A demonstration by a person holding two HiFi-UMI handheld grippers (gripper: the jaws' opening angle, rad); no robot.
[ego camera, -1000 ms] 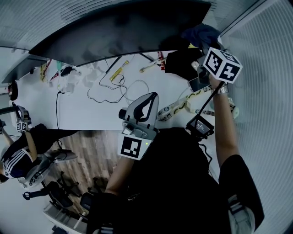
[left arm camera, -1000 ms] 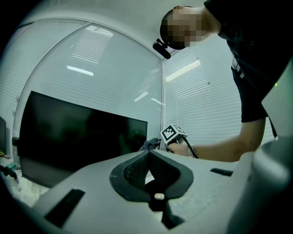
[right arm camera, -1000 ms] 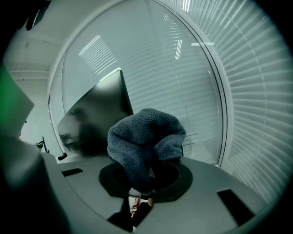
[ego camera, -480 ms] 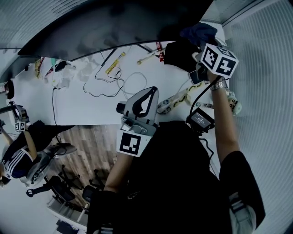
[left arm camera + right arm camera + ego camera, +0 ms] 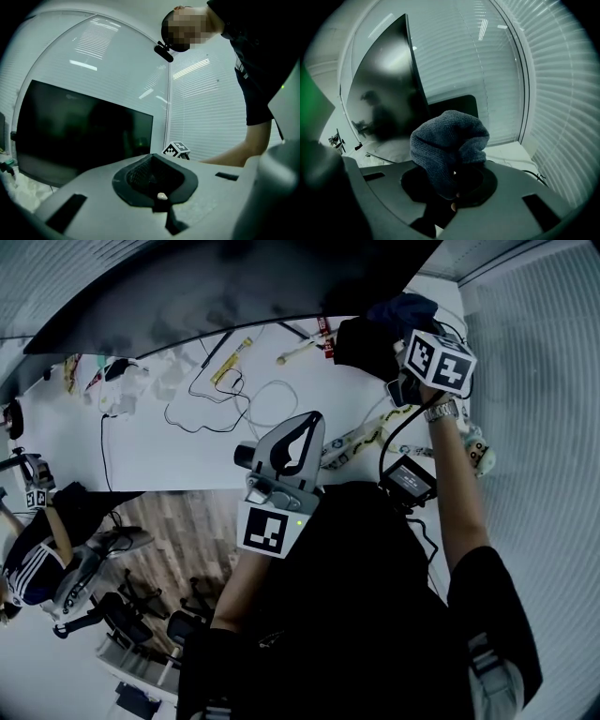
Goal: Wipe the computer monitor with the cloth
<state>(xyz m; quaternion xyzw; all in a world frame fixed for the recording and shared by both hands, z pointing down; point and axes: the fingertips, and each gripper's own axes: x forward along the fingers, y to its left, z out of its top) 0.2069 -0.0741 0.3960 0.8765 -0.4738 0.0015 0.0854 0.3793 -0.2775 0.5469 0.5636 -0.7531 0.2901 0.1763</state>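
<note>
Over the white desk (image 5: 187,460), the right hand-held gripper (image 5: 453,186) pinches a bunched blue-grey cloth (image 5: 447,140).

The wide, curved black computer monitor (image 5: 234,287) stands upright along the far edge of the white tabletop (image 5: 187,456), spanning from 10 o'clock to 1 o'clock in the head view. Its screen is dark and glossy, showing only dim, smeared reflections (image 5: 384,108). In the left gripper view it fills the 9 o'clock side (image 5: 84,131).

The blue-grey knitted cloth (image 5: 447,140) is bunched into a rounded wad, pinched at its lower end between the jaws of the right gripper (image 5: 452,190). It sits at the monitor's right end, at 1 o'clock in the head view (image 5: 408,310). Whether it touches the screen cannot be told.
</note>
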